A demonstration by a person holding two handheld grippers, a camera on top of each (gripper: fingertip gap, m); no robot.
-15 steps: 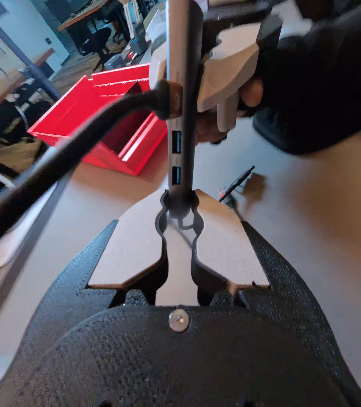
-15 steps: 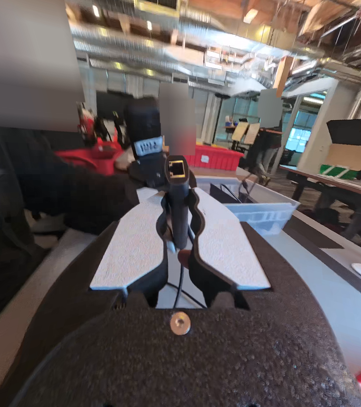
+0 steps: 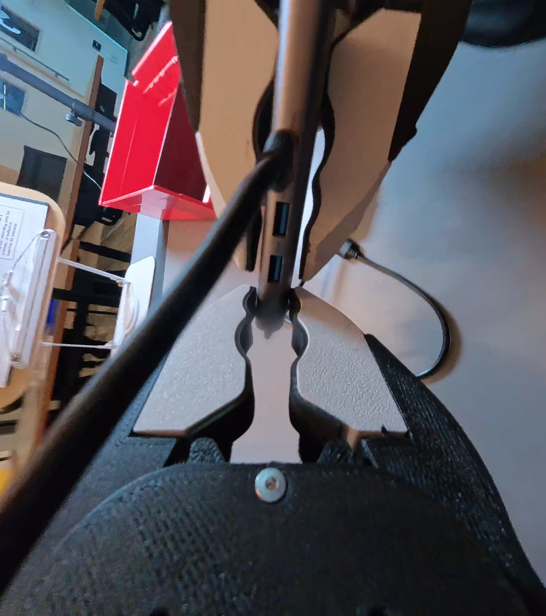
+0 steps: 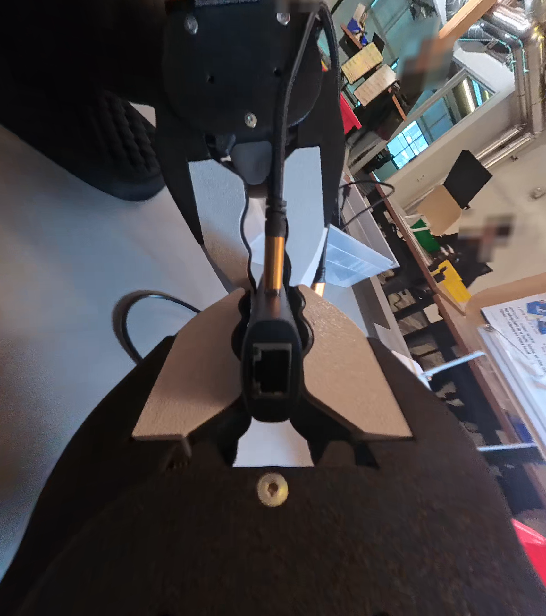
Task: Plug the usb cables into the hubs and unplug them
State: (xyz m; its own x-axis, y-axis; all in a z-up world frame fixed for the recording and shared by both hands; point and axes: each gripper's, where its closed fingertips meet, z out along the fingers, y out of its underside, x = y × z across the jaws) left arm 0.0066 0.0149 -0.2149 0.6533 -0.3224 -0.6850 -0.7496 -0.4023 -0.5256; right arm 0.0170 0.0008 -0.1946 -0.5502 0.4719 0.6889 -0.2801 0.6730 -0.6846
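Your left gripper [image 3: 272,301] pinches the hub [image 3: 293,160] by its near end at frame centre. Your right gripper [image 4: 273,301] clamps its other end, cable [image 3: 151,330] plugged in, above the surface [image 3: 498,233].

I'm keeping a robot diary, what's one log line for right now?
left gripper: shut on hub | right gripper: shut on hub | cable: plugged in

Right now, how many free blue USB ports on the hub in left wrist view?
2. On the hub's side edge: one just below the plugged black cable, one nearer the left gripper. Other sides are hidden.
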